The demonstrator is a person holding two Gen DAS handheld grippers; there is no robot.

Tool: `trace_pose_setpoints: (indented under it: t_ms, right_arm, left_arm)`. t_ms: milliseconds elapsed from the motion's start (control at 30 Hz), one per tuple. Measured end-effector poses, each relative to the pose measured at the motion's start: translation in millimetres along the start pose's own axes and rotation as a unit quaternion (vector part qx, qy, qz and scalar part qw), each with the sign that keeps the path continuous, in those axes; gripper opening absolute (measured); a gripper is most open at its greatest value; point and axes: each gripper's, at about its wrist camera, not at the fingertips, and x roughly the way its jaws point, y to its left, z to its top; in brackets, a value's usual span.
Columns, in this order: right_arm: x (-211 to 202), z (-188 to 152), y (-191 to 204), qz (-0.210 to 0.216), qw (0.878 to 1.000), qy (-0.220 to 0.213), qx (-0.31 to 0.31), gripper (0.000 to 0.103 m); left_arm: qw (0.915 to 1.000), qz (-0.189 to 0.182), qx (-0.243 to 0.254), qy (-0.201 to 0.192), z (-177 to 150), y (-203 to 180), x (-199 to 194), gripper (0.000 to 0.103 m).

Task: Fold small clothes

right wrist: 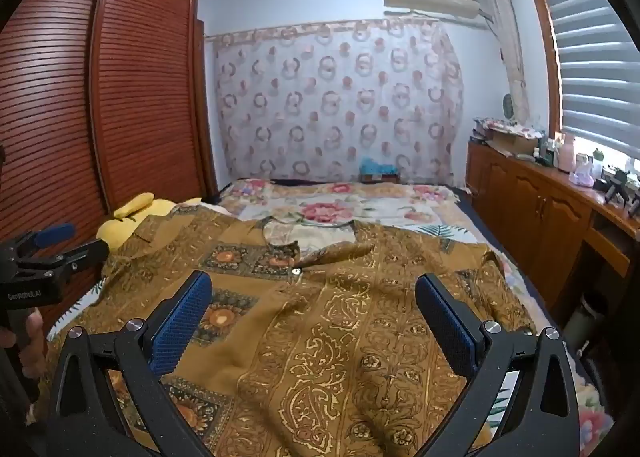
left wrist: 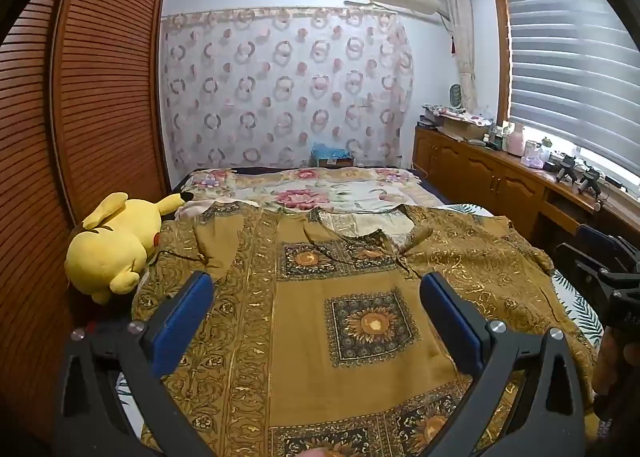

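A mustard-gold patterned shirt (left wrist: 320, 297) lies spread flat on the bed, collar toward the far end and sleeves out to both sides. My left gripper (left wrist: 316, 285) hovers above its left half, jaws wide open with nothing between the blue pads. My right gripper (right wrist: 314, 285) hangs over the shirt (right wrist: 320, 317) on its right half, also open and empty. Each gripper shows at the edge of the other's view: the right gripper (left wrist: 600, 269) at the right edge, the left gripper (right wrist: 60, 245) at the left edge with a hand on its handle.
A yellow plush toy (left wrist: 116, 245) lies at the shirt's left sleeve, against the slatted wooden wardrobe (left wrist: 100, 97). A floral bedspread (left wrist: 320, 189) covers the far bed. A wooden cabinet (right wrist: 540, 205) with clutter runs along the right wall under the window blinds.
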Motion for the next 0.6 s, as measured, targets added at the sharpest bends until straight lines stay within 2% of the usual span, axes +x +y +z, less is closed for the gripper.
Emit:
trace_pose_setpoints:
  t_ms: [600]
  right_arm:
    - [0.1, 0.2, -0.1, -0.001, 1.0, -0.003, 0.002, 0.103]
  left_arm:
    - [1.0, 0.004, 0.004, -0.002, -2.4, 0.6, -1.5, 0.103]
